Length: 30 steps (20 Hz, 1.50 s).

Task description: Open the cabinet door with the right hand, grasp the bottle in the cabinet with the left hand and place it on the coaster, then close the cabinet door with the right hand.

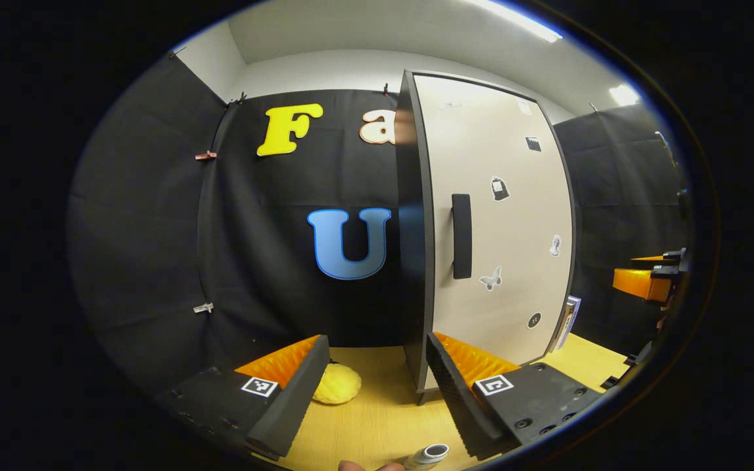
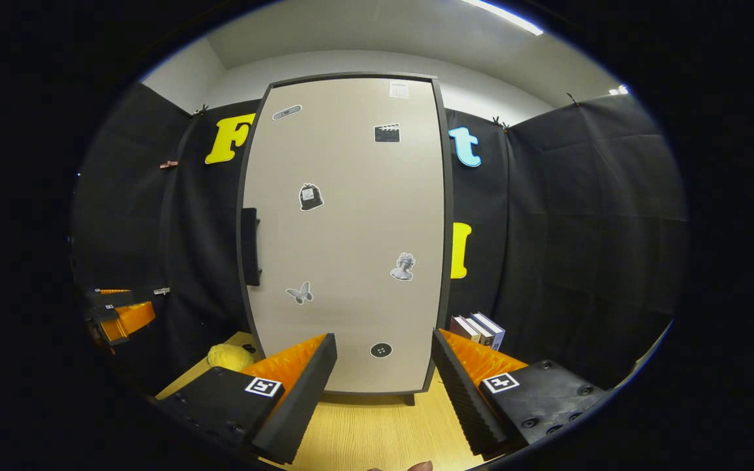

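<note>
Standing shut on the table (image 2: 377,432), the cabinet door (image 2: 351,248) is hiding the bottle; rigid, it is swinging best from the handle (image 2: 249,246) at its left edge. Right gripper (image 2: 383,366) and left gripper (image 1: 377,373) are both hovering wide, empty

The cabinet (image 2: 344,235) stands upright on the wooden desk (image 2: 364,438), a tall narrow box with dark edges. Its door (image 2: 351,216) is pale beige, shut flush against the frame, and dotted with small black-and-white stickers. A dark vertical handle (image 1: 461,235) sits at mid-height near the door's left edge. In the left gripper view the cabinet is seen from an angle, showing its dark side panel (image 1: 414,229) beside the closed door.
</note>
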Each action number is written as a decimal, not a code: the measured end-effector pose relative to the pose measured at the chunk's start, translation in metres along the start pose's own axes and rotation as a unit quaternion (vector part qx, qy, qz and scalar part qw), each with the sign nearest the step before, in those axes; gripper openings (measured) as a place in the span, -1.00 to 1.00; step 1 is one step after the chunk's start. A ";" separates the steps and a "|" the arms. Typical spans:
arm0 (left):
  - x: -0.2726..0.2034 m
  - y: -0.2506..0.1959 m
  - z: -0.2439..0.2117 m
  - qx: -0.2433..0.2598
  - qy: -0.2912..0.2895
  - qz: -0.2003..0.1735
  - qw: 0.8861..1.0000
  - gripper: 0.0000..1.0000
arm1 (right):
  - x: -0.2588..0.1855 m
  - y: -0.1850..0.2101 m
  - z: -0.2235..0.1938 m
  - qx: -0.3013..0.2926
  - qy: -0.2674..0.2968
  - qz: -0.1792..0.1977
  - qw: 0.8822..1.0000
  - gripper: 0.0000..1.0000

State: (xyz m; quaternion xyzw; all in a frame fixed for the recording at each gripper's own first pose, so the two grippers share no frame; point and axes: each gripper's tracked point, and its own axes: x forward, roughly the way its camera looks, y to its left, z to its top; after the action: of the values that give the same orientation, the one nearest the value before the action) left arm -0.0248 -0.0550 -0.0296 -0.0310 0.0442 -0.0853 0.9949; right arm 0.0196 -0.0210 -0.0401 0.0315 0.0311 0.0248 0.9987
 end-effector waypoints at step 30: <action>0.000 -0.015 -0.001 0.002 0.003 -0.003 1.000 0.87 | 0.001 -0.008 -0.004 0.000 -0.001 0.013 1.000 0.90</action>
State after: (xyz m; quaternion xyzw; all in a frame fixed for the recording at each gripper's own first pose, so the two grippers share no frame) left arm -0.0279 -0.0699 -0.0296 -0.0288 0.0468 -0.0888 0.9945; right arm 0.0204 -0.0284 -0.0442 0.0324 0.0296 0.0374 0.9983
